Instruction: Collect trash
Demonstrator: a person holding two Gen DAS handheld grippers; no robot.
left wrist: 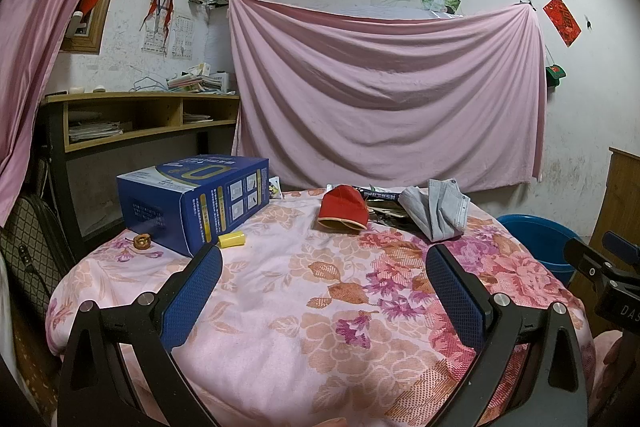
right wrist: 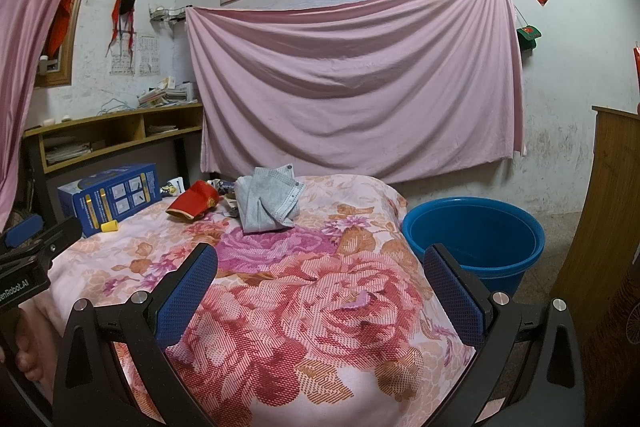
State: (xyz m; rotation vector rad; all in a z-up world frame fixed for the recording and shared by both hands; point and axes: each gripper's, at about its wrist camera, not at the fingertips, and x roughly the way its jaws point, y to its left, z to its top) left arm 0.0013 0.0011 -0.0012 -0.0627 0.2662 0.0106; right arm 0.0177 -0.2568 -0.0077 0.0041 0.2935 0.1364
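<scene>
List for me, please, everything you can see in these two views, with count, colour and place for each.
floral cloth: one, pink with flowers, covering the table
blue box: one, on its side, far left of the cloth
yellow tube: one, lying beside the box
brown knot-like bit: one, left of the box
red cap: one, far middle of the cloth
face masks: grey, crumpled pile, right of the cap
wrappers: dark, number unclear, between cap and masks
bucket: one, blue, on the floor right of the table
pink sheet: one, hung on the wall
left gripper: open, empty
right gripper: open, empty
</scene>
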